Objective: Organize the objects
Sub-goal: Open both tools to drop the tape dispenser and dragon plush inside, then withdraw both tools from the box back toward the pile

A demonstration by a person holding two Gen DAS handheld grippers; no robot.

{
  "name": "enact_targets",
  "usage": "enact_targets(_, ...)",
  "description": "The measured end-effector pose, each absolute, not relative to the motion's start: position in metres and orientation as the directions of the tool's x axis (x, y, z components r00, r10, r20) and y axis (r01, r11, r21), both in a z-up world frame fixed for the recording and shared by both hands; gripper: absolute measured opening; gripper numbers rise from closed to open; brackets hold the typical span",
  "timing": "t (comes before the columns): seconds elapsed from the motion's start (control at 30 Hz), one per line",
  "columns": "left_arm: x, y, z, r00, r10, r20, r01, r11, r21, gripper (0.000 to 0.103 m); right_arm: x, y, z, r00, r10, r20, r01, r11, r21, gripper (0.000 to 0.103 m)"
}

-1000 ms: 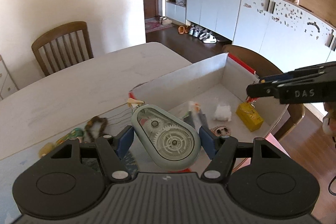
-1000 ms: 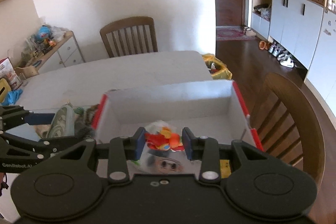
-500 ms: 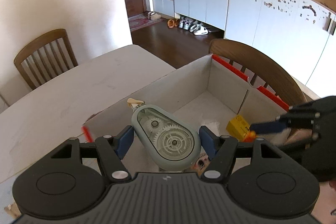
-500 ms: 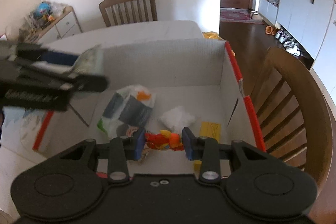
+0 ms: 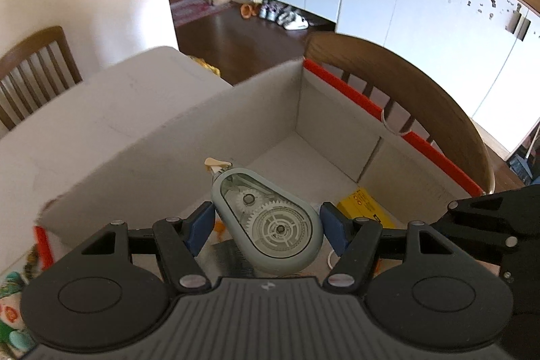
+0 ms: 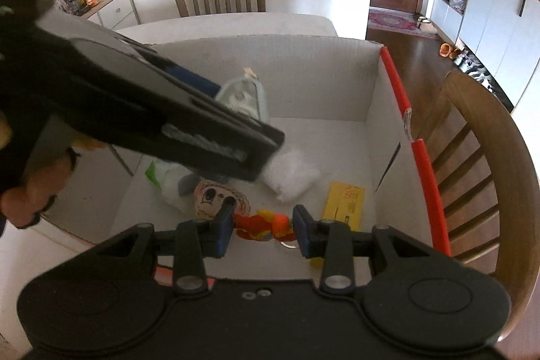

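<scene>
My left tool (image 5: 266, 225) grips a grey-green teardrop-shaped tape dispenser with clear gears (image 5: 266, 221); my right tool (image 6: 262, 230) pinches a small red-and-orange plastic toy (image 6: 261, 225). Both hang over the open white cardboard box with red rim (image 6: 398, 97), the left crossing ahead of my right. Below lie a yellow packet (image 6: 344, 199) and white wad (image 6: 290, 179).

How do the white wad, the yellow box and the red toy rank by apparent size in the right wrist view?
1. white wad
2. yellow box
3. red toy, though it is nearest the camera, so true size is unsure.
</scene>
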State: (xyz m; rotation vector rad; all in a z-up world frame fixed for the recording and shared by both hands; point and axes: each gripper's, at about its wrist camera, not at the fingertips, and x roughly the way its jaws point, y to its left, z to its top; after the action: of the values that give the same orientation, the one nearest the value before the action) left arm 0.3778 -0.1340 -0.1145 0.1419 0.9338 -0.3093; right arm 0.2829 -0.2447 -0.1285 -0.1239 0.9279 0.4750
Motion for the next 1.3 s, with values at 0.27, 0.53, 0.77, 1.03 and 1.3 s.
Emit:
enact_targets(0.27, 0.391, -0.136, -0.140, 0.464, -0.198, -0.863, 0.327, 0.944, -0.041, 0.069, 0.287, -0.249, -0.130, 0.483, 0.347, -0.804, -0.440, 0.890, 0.120, 0.037)
enact_targets(0.53, 0.402, -0.124, -0.153, 0.373, -0.219, -0.902, 0.295, 0.949, -0.109, 0.069, 0.286, -0.256, -0.125, 0.467, 0.374, -0.801, -0.427, 0.889, 0.166, 0.041)
enact_targets(0.77, 0.402, -0.123, -0.150, 0.376, -0.226, -0.899, 0.282, 0.952, -0.122, 0.069, 0.282, -0.259, -0.119, 0.482, 0.376, -0.791, -0.416, 0.893, 0.171, 0.047)
enact_targets(1.03, 0.388, -0.107, -0.133, 0.428, -0.228, -0.874, 0.246, 0.961, -0.130, 0.071, 0.276, -0.260, -0.111, 0.494, 0.381, -0.781, -0.403, 0.897, 0.183, 0.049)
enact_targets(1.3, 0.365, -0.095, -0.110, 0.488, -0.228, -0.843, 0.235, 0.964, -0.125, 0.071, 0.272, -0.263, -0.100, 0.515, 0.391, -0.763, -0.379, 0.902, 0.207, 0.050)
